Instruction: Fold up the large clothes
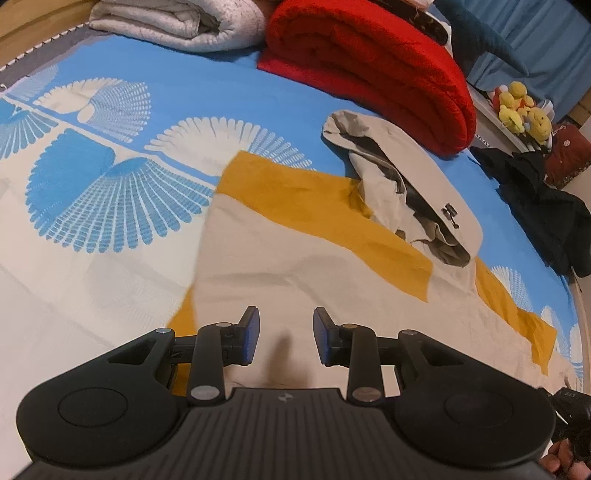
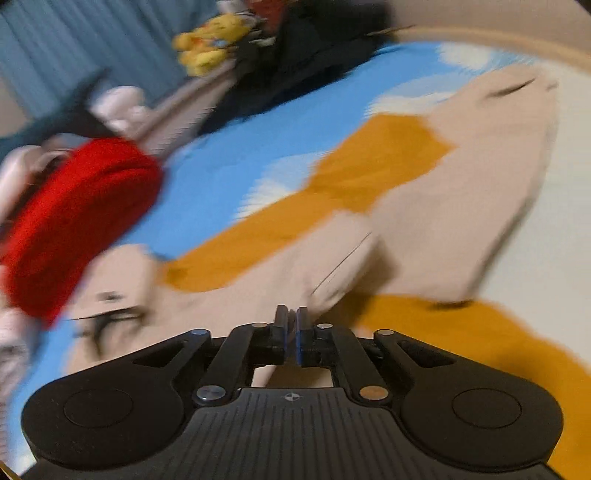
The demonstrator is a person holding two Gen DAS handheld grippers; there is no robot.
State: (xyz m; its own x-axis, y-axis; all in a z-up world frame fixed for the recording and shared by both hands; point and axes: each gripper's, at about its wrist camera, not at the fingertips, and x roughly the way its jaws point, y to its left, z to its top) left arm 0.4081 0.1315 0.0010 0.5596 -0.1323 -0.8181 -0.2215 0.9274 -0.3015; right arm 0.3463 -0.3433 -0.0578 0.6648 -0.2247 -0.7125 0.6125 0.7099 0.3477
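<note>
A large beige and mustard-yellow hooded garment [image 1: 295,258] lies spread on the bed, its hood [image 1: 417,184] toward the red blanket. My left gripper [image 1: 285,334] is open and empty, hovering just above the beige body of the garment. In the blurred right wrist view the same garment [image 2: 424,221] lies ahead, partly folded over itself. My right gripper [image 2: 291,332] has its jaws pressed together at the garment's beige edge; whether cloth is pinched between them is unclear.
The bed has a blue and white patterned sheet [image 1: 110,184]. A folded red blanket [image 1: 369,66] and a white quilt [image 1: 177,22] lie at its far side. Dark clothes [image 1: 543,206] and yellow plush toys [image 1: 521,110] sit at the right edge.
</note>
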